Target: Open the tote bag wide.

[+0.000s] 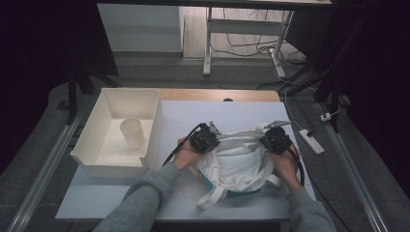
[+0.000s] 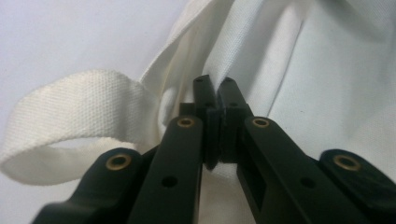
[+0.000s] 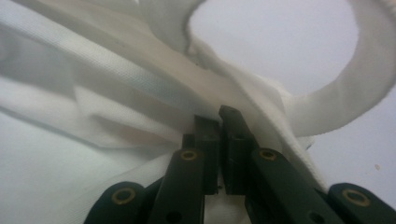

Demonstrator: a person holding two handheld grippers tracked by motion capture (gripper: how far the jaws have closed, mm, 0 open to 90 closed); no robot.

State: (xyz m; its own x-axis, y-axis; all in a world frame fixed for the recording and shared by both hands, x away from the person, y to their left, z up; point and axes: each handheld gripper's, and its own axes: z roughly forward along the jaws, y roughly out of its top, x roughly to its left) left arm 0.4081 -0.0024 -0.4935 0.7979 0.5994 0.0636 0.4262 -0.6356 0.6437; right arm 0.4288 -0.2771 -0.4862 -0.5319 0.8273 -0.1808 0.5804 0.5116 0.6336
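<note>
A white canvas tote bag [image 1: 239,164] lies on the white table top [image 1: 193,113], its mouth pulled taut between my two grippers. At the bag's left upper corner my left gripper [image 1: 216,139] is shut on the fabric; in the left gripper view the jaws [image 2: 215,91] pinch the bag's edge [image 2: 280,70], with a strap loop [image 2: 70,107] beside them. Over at the right upper corner my right gripper [image 1: 266,140] is shut on the cloth. In the right gripper view its jaws [image 3: 218,122] clamp folded fabric [image 3: 116,88] under a curved strap [image 3: 369,79].
A white open bin [image 1: 92,154] stands at the table's left with a white cup [image 1: 132,133] upright inside. Another bag strap [image 1: 212,198] trails toward the front edge. A power strip [image 1: 312,141] lies off the right side. Desk legs and cables stand behind.
</note>
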